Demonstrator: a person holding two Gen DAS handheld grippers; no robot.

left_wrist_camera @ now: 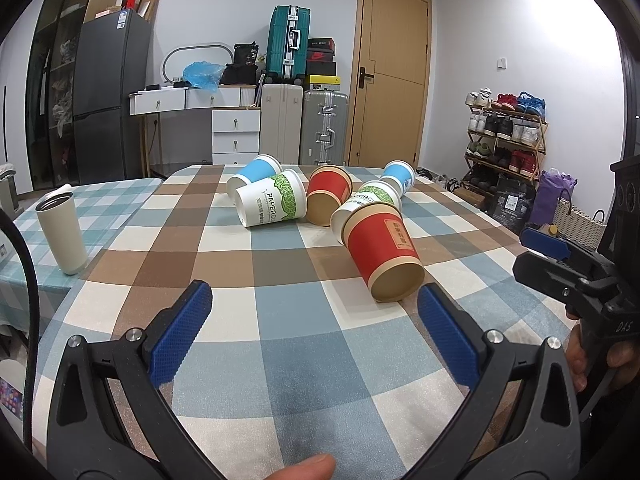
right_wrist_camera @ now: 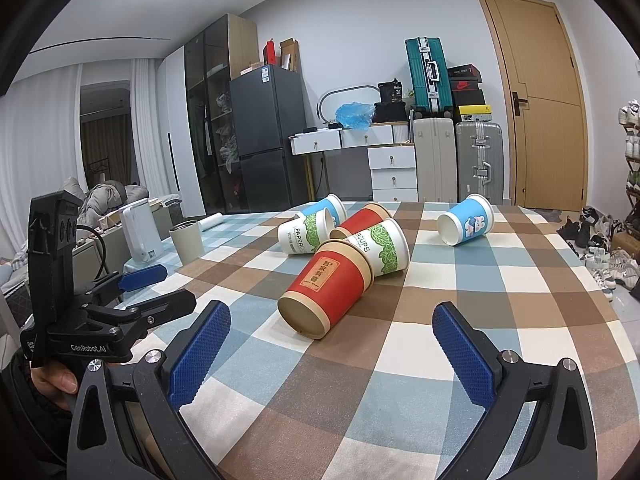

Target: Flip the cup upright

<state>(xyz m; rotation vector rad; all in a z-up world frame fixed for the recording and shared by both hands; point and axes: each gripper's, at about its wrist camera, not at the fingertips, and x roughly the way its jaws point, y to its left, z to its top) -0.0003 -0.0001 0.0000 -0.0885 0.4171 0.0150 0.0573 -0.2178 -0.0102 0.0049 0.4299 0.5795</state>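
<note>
Checked tablecloth, toppled paper cups

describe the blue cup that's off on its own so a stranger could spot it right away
Start at the checked tablecloth and find the heap of paper cups lying on their sides near its far edge. Look to the right of that heap for the lone blue cup, apart from the rest, toward the wooden door. Unlike the other blue cup, it carries a cartoon picture and touches no neighbour.
</note>
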